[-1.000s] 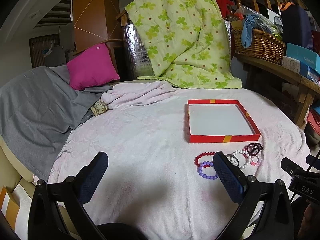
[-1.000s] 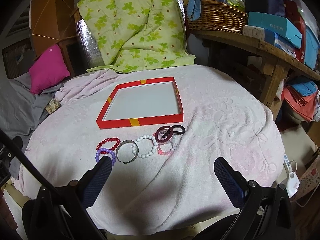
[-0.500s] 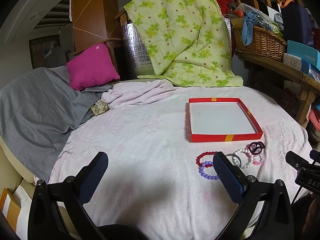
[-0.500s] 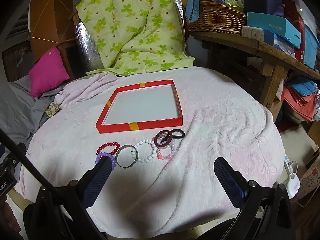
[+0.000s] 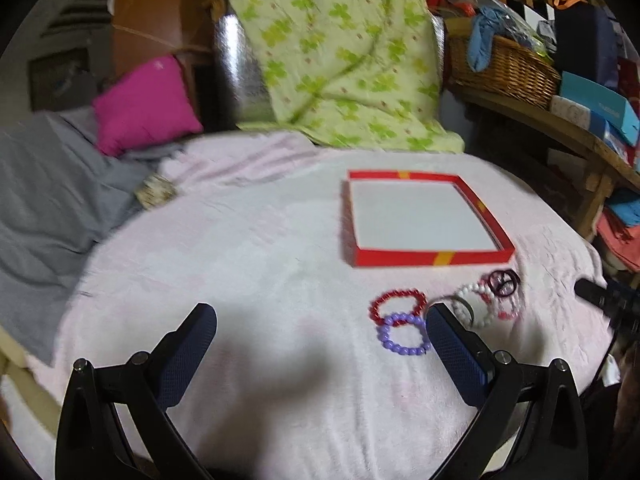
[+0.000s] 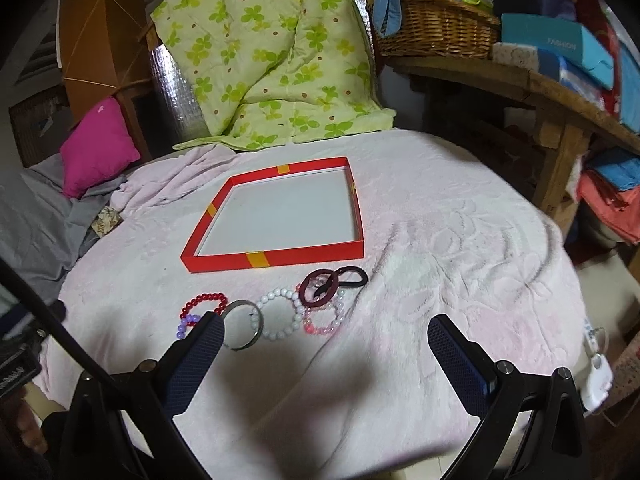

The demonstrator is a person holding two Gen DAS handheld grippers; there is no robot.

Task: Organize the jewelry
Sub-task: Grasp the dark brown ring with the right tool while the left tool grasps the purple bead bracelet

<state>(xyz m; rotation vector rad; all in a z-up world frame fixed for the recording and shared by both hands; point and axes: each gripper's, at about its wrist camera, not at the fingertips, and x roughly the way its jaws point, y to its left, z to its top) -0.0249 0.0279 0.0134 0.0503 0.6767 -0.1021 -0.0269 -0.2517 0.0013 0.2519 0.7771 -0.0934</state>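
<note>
left hand-held gripper (image 5: 320,330) spread, empty | right hand-held gripper (image 6: 325,338) spread, empty | bracelets (image 6: 276,312) overlapping at lower centre, just below empty red tray (image 6: 276,258) | risk: pinching one drags its linked neighbours

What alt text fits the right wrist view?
Open right claw hovers over a pink blanket above a row of beaded bracelets and hair ties, with an empty red tray just beyond them.
</note>
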